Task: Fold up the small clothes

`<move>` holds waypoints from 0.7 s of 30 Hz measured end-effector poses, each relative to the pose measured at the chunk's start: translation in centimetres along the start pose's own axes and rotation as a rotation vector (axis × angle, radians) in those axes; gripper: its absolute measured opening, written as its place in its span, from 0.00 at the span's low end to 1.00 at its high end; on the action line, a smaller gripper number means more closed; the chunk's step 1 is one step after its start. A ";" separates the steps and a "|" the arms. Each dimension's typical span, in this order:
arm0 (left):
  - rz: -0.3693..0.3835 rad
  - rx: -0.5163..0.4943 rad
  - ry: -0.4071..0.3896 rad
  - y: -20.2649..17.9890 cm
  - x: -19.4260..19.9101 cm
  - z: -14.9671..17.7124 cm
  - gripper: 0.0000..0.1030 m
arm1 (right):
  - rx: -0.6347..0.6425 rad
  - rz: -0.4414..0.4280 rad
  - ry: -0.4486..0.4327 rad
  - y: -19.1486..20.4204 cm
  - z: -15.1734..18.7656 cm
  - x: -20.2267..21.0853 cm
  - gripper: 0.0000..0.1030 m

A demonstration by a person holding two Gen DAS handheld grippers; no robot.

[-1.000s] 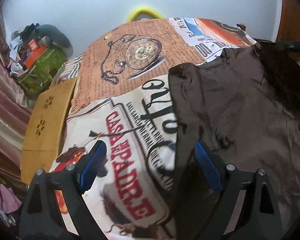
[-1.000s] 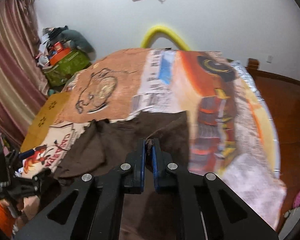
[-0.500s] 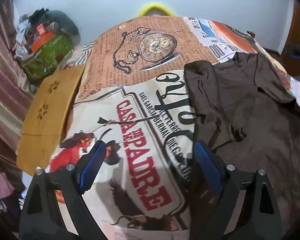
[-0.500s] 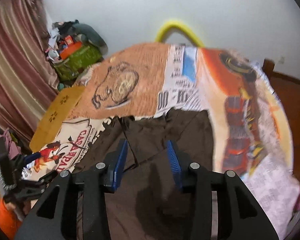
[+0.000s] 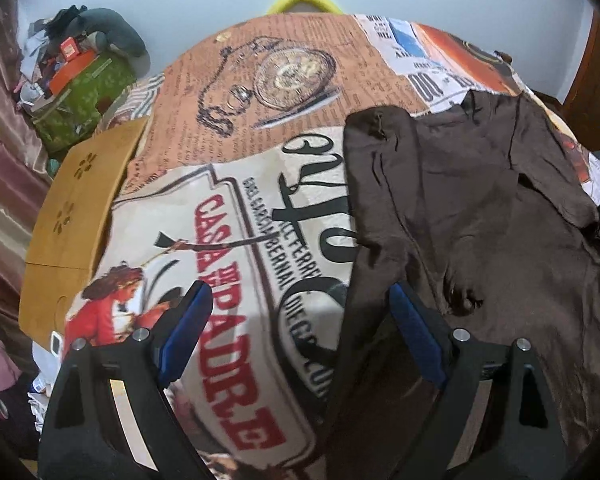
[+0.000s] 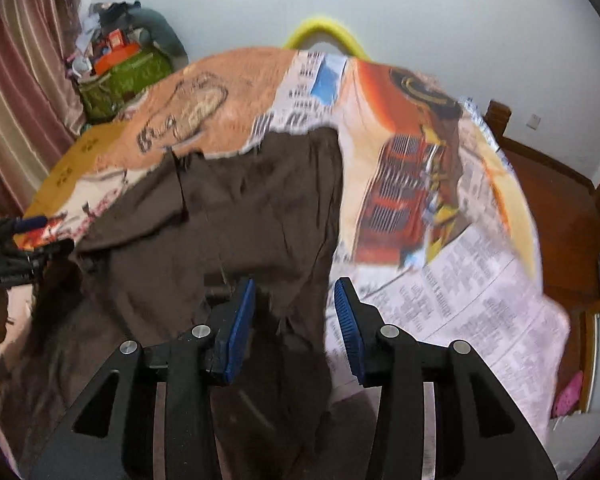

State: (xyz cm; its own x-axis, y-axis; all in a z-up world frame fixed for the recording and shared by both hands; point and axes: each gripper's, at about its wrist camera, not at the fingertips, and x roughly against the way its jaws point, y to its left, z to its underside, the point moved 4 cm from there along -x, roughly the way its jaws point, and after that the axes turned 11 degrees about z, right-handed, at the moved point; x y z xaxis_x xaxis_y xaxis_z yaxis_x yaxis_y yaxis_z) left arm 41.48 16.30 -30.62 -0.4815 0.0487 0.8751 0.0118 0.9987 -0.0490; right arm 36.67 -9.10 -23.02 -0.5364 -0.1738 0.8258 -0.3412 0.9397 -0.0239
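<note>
Released since earlier, brown garment (image 6: 260,208) lies under the wide-open, empty right gripper (image 6: 296,320).

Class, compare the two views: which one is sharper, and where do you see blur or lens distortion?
Left wrist view: sharp, the print on the bedspread readable; fisheye bends the bed's far edge. Right wrist view: motion blur smears the bedspread and brown garment, while the right tool stays crisp.

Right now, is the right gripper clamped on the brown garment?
No: in the right wrist view the right gripper has its blue fingers spread apart above the brown garment, gripping nothing.
</note>
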 end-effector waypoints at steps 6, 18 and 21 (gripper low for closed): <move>-0.007 0.041 -0.003 -0.5 -2.2 -0.7 0.93 | -0.010 -0.049 0.013 1.2 0.4 -2.2 0.37; 0.020 0.087 0.005 -0.5 0.1 -0.9 0.93 | -0.024 -0.081 -0.011 1.3 1.0 0.4 0.45; 0.018 0.064 -0.035 -1.0 3.0 -0.6 0.93 | -0.021 -0.069 -0.025 1.0 1.2 2.2 0.45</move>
State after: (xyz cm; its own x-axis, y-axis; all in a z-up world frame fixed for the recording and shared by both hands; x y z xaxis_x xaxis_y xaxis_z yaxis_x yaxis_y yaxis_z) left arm 40.52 15.44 -27.66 -0.5118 0.0653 0.8566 -0.0348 0.9947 -0.0966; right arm 34.24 -8.94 -21.88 -0.5315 -0.2455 0.8107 -0.3623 0.9310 0.0443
